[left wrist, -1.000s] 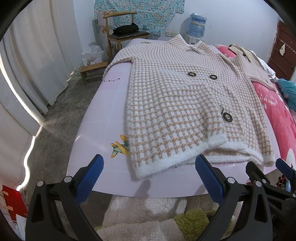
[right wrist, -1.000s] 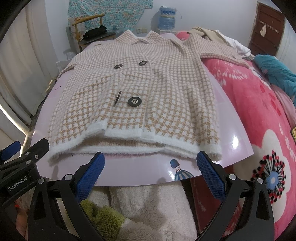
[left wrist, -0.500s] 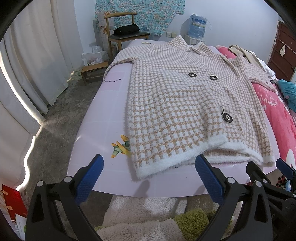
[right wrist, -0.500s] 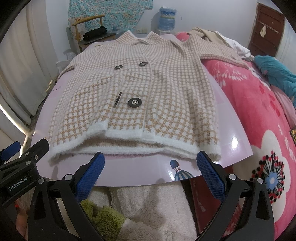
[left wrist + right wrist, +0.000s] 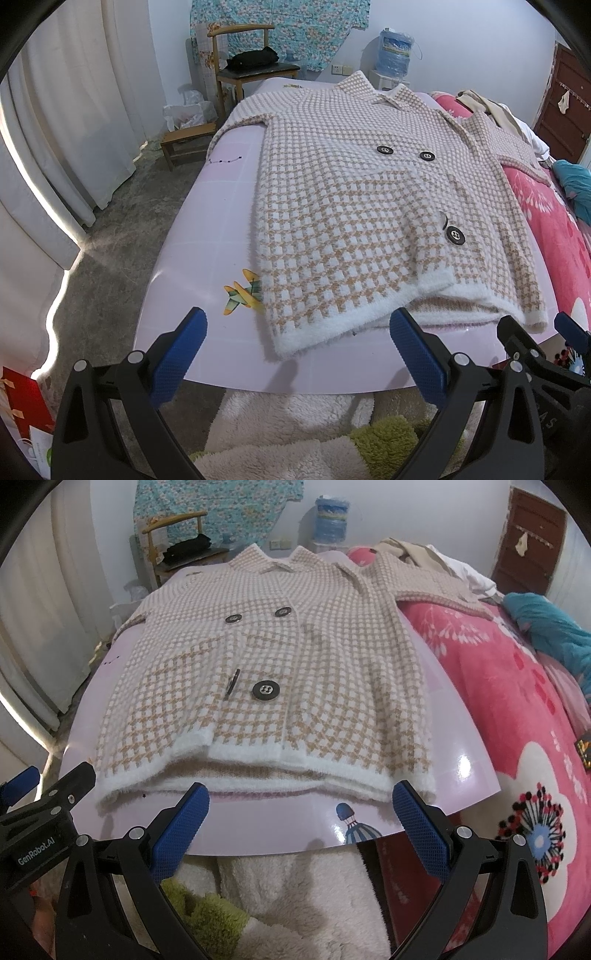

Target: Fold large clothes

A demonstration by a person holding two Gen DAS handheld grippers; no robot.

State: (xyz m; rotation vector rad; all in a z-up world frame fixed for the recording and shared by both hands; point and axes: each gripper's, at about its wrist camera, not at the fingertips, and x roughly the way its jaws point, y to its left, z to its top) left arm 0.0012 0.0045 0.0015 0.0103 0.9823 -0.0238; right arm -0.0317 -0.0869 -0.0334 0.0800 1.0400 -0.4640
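Across the pale pink board (image 5: 207, 254) laid over the bed, a beige-and-white checked knit cardigan (image 5: 354, 206) lies face up and unfolded, its collar toward the board's far edge and its fluffy white hem along the near edge. Four dark buttons show on its front, two high and two lower, one of the lower pair (image 5: 232, 680) tipped on edge. One sleeve trails over the board's far left corner; the other sleeve (image 5: 428, 583) stretches off the right edge onto a pink flowered blanket (image 5: 517, 709). Just short of the board's near edge hang both tools, clear of the cloth: the left gripper (image 5: 297, 358) with its blue-padded fingers (image 5: 181, 354) spread wide and empty, and the right gripper (image 5: 301, 836) likewise wide and holding nothing. A printed toy plane (image 5: 242, 291) marks the board beside the hem's left corner, and a printed balloon (image 5: 356, 825) sits by the near right edge. Below the board lies cream and green fleece (image 5: 207, 915). Beyond the far edge stand a wooden chair (image 5: 245, 64) with a black bundle, a water jug (image 5: 395, 50), white curtains (image 5: 66, 122) and a dark door (image 5: 532, 535).
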